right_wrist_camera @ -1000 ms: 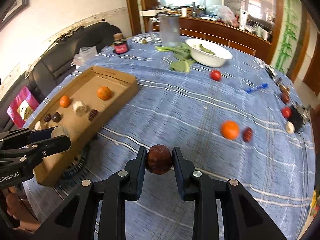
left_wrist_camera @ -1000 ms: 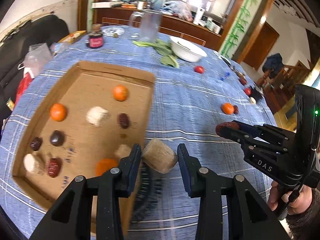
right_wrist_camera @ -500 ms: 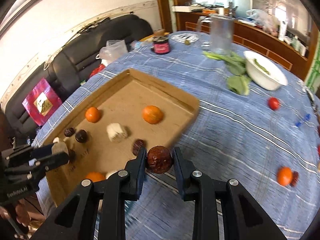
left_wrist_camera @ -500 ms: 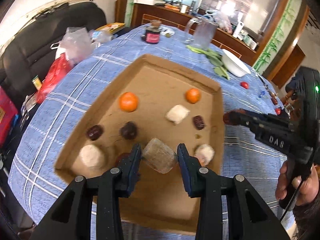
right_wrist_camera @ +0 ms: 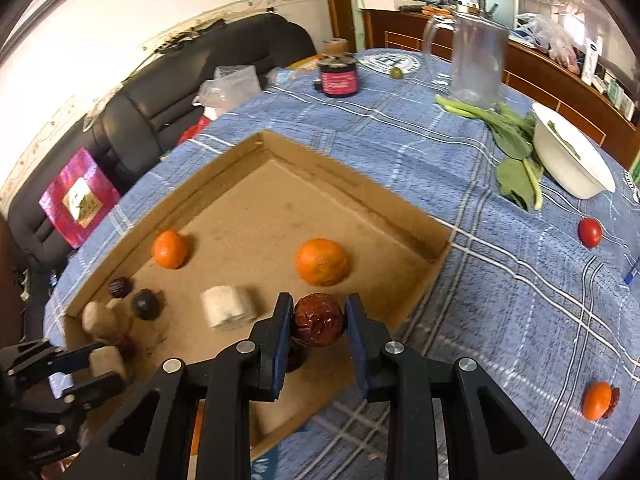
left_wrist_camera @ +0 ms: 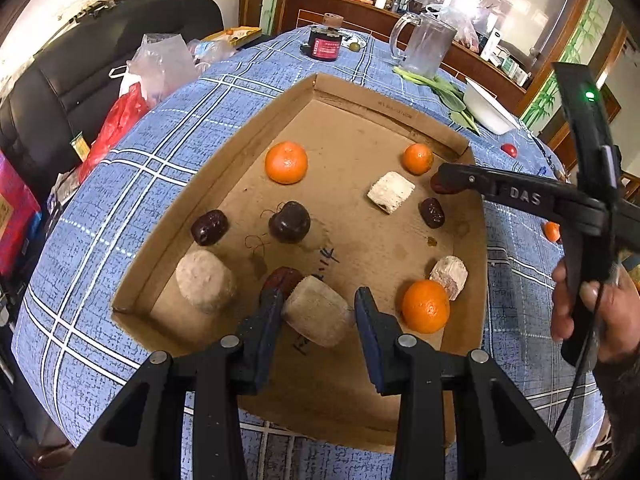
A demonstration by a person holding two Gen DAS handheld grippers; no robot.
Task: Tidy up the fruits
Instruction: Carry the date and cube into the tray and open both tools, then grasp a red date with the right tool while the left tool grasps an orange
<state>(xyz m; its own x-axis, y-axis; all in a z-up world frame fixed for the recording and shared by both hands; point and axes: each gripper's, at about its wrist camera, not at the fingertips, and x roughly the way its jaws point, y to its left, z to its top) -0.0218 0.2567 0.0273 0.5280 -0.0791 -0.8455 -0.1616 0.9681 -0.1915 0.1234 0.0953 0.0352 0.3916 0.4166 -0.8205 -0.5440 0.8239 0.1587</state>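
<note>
While both tools hang over the cardboard tray, the left tool pinches a pale chunk and the right tool pinches a red date. Delivery is under way; next, lower each and release onto bare cardboard just ahead.

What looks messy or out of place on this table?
Loose green leaves lie straight on the blue cloth beside the white bowl. A small orange and a red fruit sit out on the cloth, away from the cardboard tray that holds the other fruit.
</note>
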